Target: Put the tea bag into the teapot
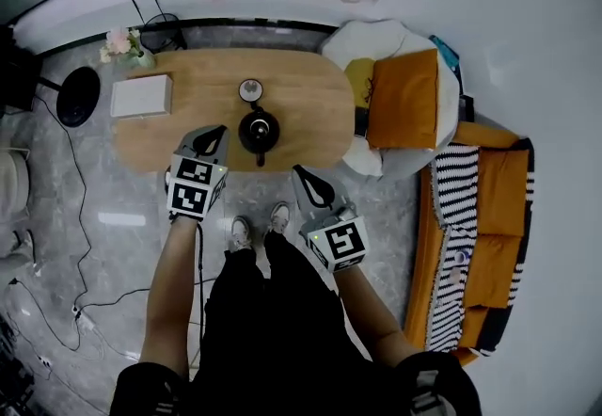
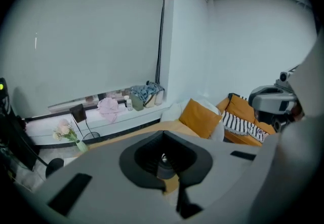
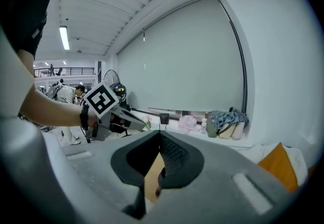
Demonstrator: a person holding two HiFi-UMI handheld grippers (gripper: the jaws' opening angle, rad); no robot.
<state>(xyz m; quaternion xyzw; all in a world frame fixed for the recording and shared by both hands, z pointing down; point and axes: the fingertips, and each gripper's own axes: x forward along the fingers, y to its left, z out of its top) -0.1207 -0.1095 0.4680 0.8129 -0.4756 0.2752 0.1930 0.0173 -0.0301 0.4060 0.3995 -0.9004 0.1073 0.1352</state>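
On the bench [image 1: 310,94] before you, the teapot [image 1: 259,132] stands near the front edge at the middle, with a cup [image 1: 250,90] just behind it and a flat box [image 1: 141,95] well apart to its left. Flowers [image 1: 119,43] stand by the bench's far left corner, and an armchair [image 1: 376,40] with a cushion [image 1: 404,99] on it stands at its right end.

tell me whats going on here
A person stands at the wooden table with a gripper in each hand. The left gripper and the right gripper hover by the table's near edge, on either side of the black teapot. Both have their jaws together with nothing between them. No tea bag can be made out.
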